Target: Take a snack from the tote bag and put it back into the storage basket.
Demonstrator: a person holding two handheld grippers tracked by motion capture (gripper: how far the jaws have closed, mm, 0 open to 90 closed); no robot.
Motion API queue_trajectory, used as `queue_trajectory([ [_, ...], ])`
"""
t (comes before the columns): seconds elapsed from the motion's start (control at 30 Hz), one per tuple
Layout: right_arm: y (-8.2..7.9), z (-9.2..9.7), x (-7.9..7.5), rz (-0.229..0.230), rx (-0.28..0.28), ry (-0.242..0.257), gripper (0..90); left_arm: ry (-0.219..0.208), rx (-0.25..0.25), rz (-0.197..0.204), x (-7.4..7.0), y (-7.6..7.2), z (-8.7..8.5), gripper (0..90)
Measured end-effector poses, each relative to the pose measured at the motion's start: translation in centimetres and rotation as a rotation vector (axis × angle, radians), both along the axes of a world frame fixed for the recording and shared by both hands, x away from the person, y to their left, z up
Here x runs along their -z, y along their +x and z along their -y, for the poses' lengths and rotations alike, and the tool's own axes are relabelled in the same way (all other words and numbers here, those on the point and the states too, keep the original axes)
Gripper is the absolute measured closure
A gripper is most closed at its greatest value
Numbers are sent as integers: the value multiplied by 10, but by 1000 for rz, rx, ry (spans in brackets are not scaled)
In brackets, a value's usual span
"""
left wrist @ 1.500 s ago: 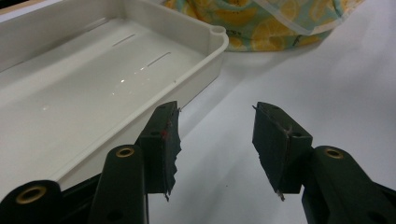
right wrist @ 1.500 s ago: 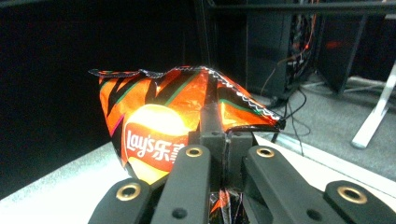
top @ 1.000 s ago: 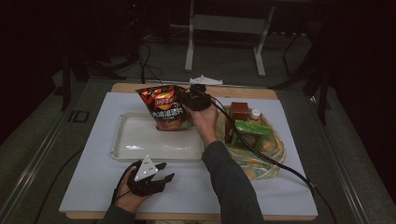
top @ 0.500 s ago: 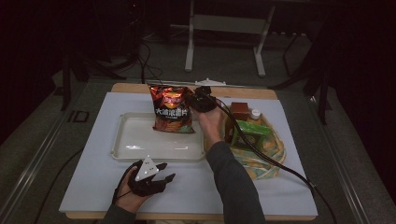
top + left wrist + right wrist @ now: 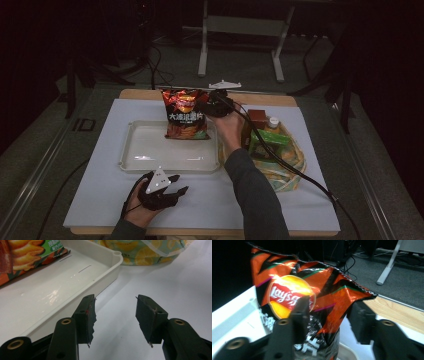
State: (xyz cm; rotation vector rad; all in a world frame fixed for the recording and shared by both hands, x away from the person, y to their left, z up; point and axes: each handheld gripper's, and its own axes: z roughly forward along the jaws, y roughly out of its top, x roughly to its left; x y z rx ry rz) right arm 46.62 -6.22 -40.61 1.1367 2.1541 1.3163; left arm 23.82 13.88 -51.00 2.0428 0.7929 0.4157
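Note:
An orange and black Lay's chip bag (image 5: 185, 114) lies in the white tray (image 5: 145, 155), its top over the tray's far rim. My right gripper (image 5: 204, 103) sits at the bag's top right corner. Its jaws have just been opening, and in the right gripper view the bag (image 5: 294, 290) hangs loose between them, with the right gripper (image 5: 329, 307) open and its pads off the foil. My left gripper (image 5: 181, 183) rests open on the white mat in front of the tray. In the left gripper view nothing lies between the left gripper (image 5: 115, 300) jaws, beside the tray's corner (image 5: 110, 267).
A lemon-print fabric bag (image 5: 285, 165) at the right holds a green box (image 5: 267, 142), a brown box (image 5: 257, 117) and a white-capped bottle (image 5: 273, 121). The right gripper's cable (image 5: 295, 172) trails across it. The wooden table edge (image 5: 140, 94) runs behind the mat.
The chip bag came down from a tilted, lifted pose and now rests flat in the tray. The right gripper's jaws have parted from it. The left hand stayed put.

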Motion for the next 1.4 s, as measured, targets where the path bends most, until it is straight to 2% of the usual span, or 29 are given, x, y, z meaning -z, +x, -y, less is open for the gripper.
queue_trajectory([
  [0.17,-3,3,-5,8,18,-1,457,4,2,1,0,0,0,494],
  [0.3,-10,3,-10,35,12,-10,454,5,1,0,1,1,1,494],
  [0.43,-17,1,-10,37,-1,-23,468,9,1,1,1,1,1,494],
  [0.63,-36,-4,-11,49,-76,-4,484,20,2,-1,2,2,3,494],
  [0.83,-52,-3,-15,38,-126,5,484,27,7,0,2,3,4,494],
  [1.07,-64,3,-20,42,-154,-36,485,26,0,12,1,2,4,494],
  [1.17,-70,4,-20,27,-169,-51,485,28,-2,12,1,3,3,494],
  [1.33,-77,0,-14,6,-224,-117,482,32,5,10,1,3,4,494],
  [1.4,-80,-1,-13,10,-239,-135,482,29,4,8,1,3,5,495],
])
